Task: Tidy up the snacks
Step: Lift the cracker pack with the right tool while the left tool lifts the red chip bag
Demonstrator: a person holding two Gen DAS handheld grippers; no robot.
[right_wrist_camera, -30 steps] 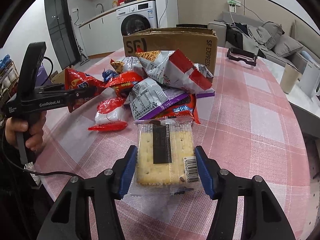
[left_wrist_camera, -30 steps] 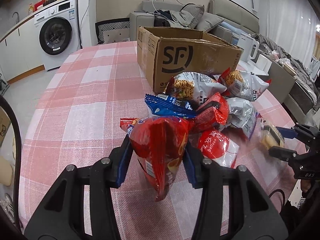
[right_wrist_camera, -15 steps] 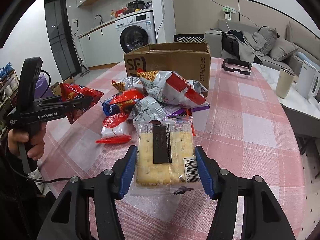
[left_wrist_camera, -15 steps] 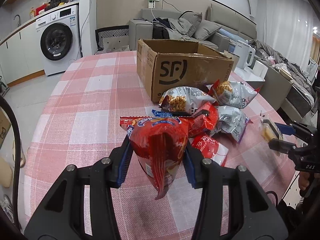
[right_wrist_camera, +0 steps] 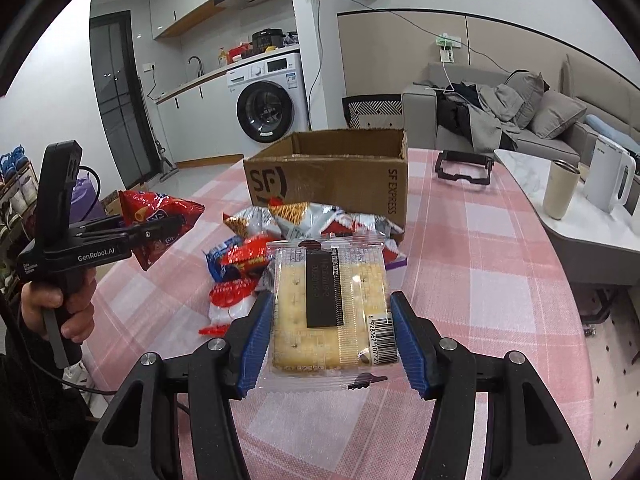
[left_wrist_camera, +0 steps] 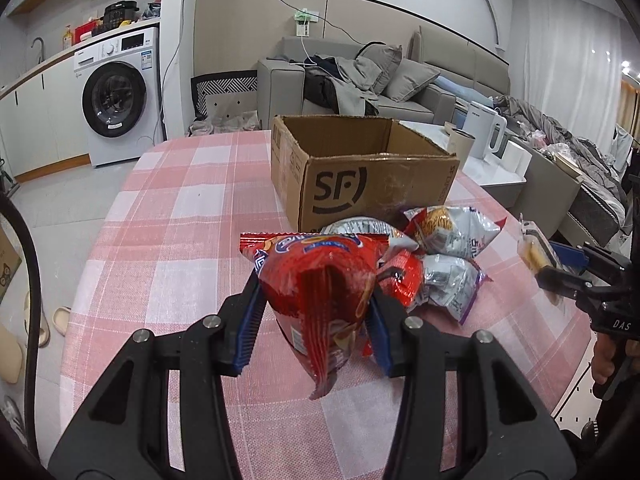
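Left gripper (left_wrist_camera: 314,312): jaws pinching a crinkled red foil snack bag (left_wrist_camera: 320,280), held above the pink checked table (left_wrist_camera: 168,248). Right gripper (right_wrist_camera: 332,340): jaws pinching a clear-wrapped cracker pack (right_wrist_camera: 332,312). Farther off, loose snack packets (right_wrist_camera: 280,232) lie against an open brown cardboard box (left_wrist_camera: 360,176).
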